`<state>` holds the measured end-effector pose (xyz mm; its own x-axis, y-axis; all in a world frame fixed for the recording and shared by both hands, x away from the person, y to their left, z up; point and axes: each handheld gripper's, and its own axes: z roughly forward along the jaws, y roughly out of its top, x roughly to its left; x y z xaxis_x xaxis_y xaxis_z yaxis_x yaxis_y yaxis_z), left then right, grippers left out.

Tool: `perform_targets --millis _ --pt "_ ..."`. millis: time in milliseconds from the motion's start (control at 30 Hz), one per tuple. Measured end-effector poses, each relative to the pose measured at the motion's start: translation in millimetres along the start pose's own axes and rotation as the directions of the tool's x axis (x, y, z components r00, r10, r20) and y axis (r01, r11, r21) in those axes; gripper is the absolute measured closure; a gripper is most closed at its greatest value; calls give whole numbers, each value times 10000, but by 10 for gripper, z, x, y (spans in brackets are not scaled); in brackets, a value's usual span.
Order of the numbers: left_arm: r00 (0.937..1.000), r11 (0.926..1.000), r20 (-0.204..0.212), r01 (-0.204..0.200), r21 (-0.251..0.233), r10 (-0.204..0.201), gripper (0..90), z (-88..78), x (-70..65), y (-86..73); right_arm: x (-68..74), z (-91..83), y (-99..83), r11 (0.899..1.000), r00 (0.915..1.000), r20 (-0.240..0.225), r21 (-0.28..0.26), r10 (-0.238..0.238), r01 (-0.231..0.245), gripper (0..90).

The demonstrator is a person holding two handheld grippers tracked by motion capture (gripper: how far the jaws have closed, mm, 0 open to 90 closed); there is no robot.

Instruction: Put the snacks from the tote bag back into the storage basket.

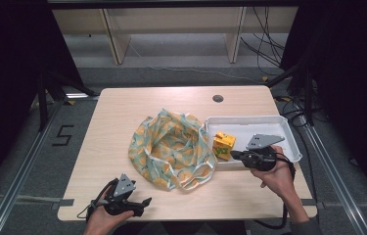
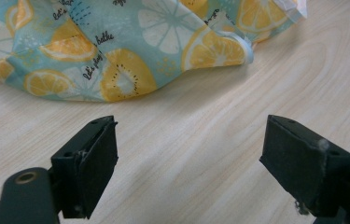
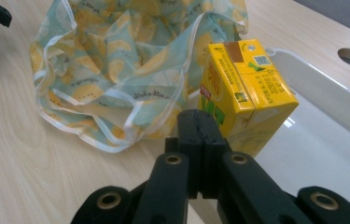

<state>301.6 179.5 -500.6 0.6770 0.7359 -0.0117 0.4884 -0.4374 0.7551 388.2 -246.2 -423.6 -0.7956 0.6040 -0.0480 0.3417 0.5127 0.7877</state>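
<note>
Pale wood-grain counter (image 1: 122, 122), one, carrying everything below. Cloth bag (image 1: 171, 149), one, teal with a lemon-slice print, lying crumpled and open-mouthed at the counter's middle. White plastic tray (image 1: 288, 132), one, just right of the bag. Yellow juice carton (image 1: 223, 145), one, standing at the tray's left end beside the bag, long axis near upright and tilted, top face with foil straw hole turned upward. Right gripper (image 1: 233, 155), one: jaws clenched together with nothing between them, tips just in front of the carton's lower edge. Left gripper (image 1: 144, 201), one: jaws released wide over bare counter near the bag's front edge.
</note>
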Motion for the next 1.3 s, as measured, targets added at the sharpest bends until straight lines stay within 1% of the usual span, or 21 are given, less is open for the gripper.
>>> perform_targets --millis 33,100,133,167,267,300,367,433,467,533,667,833,867,933,1000,1033,1067,1167,1200,1267,1300 --pt "10000 10000 4 22 -14 -22 177 3 3 -1 -8 8 -3 9999 9998 94 -18 -152 153 900" --pt "9999 9999 1 -164 21 164 177 -3 15 -4 1 20 -14 9998 9999 85 174 101 -102 900" --pt "9999 9999 7 -165 22 165 177 -5 14 -8 -1 37 -22 10000 9998 189 83 27 -29 900" --pt "10000 10000 -31 15 59 -14 176 -1 4 -12 -11 41 -24 9997 9997 224 238 -91 86 900" --pt "9997 9997 37 -221 50 221 177 -7 2 -8 7 73 -25 9990 9996 286 440 -84 72 900" --pt "9996 9996 -24 -290 58 290 177 -8 7 -5 1 82 -21 9988 9989 338 373 -316 303 900" --pt "9997 9997 -39 -232 17 232 177 -4 8 -2 7 100 -11 9986 9991 259 412 -338 327 900" --pt "10000 10000 -35 -77 31 77 177 0 -3 -3 11 109 -1 9989 9985 479 380 -282 264 900" --pt "9997 9997 -37 -233 46 233 177 -5 -5 -8 13 118 2 9988 9986 478 431 -247 226 900" --pt "9997 9996 -4 -257 64 257 176 -4 -20 -16 31 137 0 9987 9983 561 478 -177 150 900" --pt "9998 9998 137 -172 22 172 176 -4 -30 -20 -23 172 -6 9986 9964 803 469 -287 250 900" --pt "9992 9993 154 -378 1 378 176 7 -39 -10 -101 213 -34 9990 9973 725 438 -106 74 900" --pt "9992 9993 154 -362 70 360 177 7 -39 -13 -123 217 -39 9991 9970 741 398 -206 177 900" --pt "9993 9993 146 -356 78 354 176 8 -40 -13 -126 208 -44 9991 9970 765 426 -99 67 900" --pt "9997 9998 160 -179 32 178 177 11 -49 -15 -135 196 -43 9994 9968 784 320 -134 110 900" --pt "9986 9987 139 -511 67 510 177 0 -32 -7 -137 194 -38 9994 9965 824 333 -158 131 900" --pt "9995 9996 171 -270 67 269 177 4 -47 -12 -141 196 -37 9991 9960 857 349 -266 237 900" --pt "9993 9994 172 -332 95 331 177 6 -51 -13 -151 210 -39 9986 9962 840 494 -236 195 900" --pt "9973 9968 224 -702 385 693 177 -14 -30 -8 -156 210 -41 9987 9951 937 435 -301 261 900" --pt "9967 9959 202 -789 450 781 177 -15 -26 -4 -166 209 -44 9983 9956 876 506 -323 279 900" --pt "9954 9943 206 -947 481 938 177 -16 -17 1 -160 201 -44 9984 9963 859 567 -98 50 900"
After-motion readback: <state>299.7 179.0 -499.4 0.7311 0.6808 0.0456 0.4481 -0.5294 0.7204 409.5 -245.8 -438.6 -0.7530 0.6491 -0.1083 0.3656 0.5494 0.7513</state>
